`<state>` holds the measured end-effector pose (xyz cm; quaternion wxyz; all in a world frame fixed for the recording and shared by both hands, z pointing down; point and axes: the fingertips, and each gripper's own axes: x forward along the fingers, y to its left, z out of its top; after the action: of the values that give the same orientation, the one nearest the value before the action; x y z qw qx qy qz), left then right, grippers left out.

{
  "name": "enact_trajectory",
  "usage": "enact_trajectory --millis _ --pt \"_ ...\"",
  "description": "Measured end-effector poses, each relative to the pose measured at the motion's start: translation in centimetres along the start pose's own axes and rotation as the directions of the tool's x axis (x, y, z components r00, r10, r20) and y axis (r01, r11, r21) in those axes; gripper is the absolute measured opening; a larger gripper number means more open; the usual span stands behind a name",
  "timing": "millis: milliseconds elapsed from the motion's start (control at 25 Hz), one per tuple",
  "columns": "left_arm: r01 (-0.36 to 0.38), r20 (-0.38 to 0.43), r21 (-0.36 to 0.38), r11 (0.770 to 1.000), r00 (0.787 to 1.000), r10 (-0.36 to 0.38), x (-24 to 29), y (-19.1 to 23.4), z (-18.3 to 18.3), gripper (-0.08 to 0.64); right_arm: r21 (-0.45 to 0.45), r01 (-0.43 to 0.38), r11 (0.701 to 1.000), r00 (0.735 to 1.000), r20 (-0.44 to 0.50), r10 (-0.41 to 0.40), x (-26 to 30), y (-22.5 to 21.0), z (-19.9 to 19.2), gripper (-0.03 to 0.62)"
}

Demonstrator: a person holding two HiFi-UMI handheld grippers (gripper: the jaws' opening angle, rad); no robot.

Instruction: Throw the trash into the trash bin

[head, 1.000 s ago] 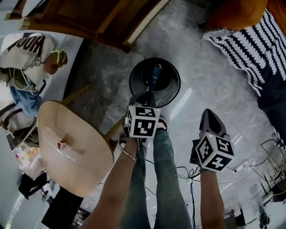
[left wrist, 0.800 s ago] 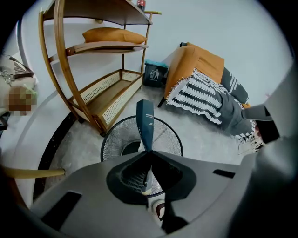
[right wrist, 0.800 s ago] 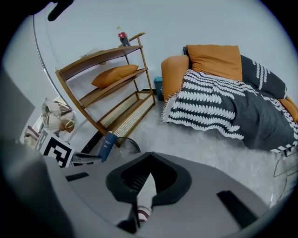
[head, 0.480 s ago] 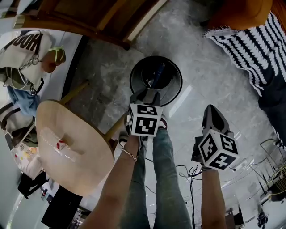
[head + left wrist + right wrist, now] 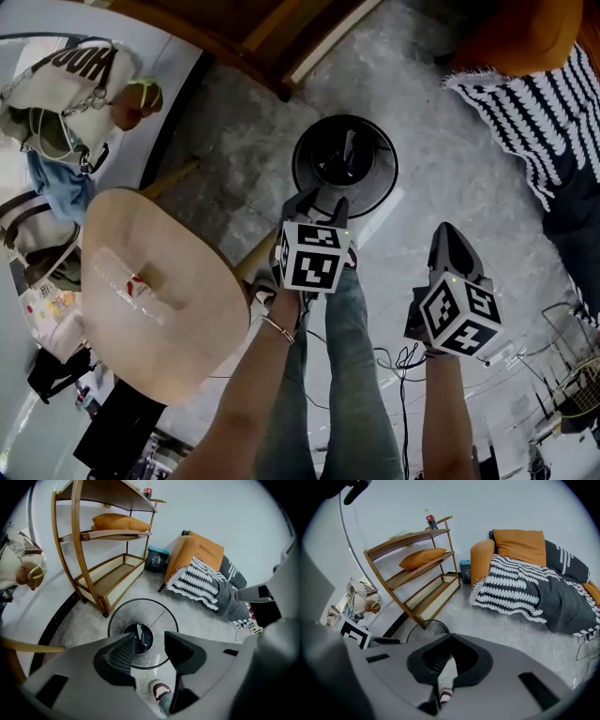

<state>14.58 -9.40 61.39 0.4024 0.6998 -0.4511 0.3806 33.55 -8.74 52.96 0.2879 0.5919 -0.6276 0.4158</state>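
Note:
The black mesh trash bin (image 5: 377,184) stands on the grey floor just past my feet. A dark, slim piece of trash (image 5: 349,148) lies inside it, seen on the bin's bottom (image 5: 140,637) in the left gripper view. My left gripper (image 5: 322,200) hangs over the bin's near rim (image 5: 154,612). Its jaws are opening, with nothing between them and only the bin showing through the gap. My right gripper (image 5: 448,232) hovers over bare floor to the right, shut with its tips together (image 5: 451,636) and holding nothing.
A round wooden table (image 5: 178,328) stands at the left with a clear plastic item (image 5: 124,277) on it. A wooden shelf (image 5: 110,571) rises behind the bin. A sofa with a striped blanket (image 5: 520,588) is at the right. Cables (image 5: 398,361) trail by my legs.
The left jaws opened and let go of the dark trash, which dropped from between them into the bin. Both grippers drifted slightly right in the head view.

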Motion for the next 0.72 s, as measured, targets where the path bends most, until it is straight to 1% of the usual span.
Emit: enact_trajectory --millis 160,360,520,720 --pt "-0.013 0.043 -0.045 0.999 0.999 0.015 -2.7 0.7 0.1 0.206 -0.026 -0.017 1.000 1.000 0.015 0.018 -0.7 1.6 0.4 0.006" --pt "-0.038 0.065 -0.125 0.991 0.997 0.047 -7.2 2.8 -1.3 0.206 -0.077 -0.049 0.996 0.999 0.019 0.050 -2.1 5.5 0.2 0.006" --pt "-0.076 0.100 -0.213 0.974 0.990 0.099 -11.7 5.4 -2.4 0.206 -0.121 -0.088 0.989 0.996 0.023 0.091 -3.5 9.9 0.0 0.006" --pt "-0.129 0.148 -0.306 0.943 0.972 0.181 -17.5 8.6 -3.8 0.206 -0.187 -0.152 0.971 0.987 0.017 0.158 -4.9 15.7 -0.7 0.006"
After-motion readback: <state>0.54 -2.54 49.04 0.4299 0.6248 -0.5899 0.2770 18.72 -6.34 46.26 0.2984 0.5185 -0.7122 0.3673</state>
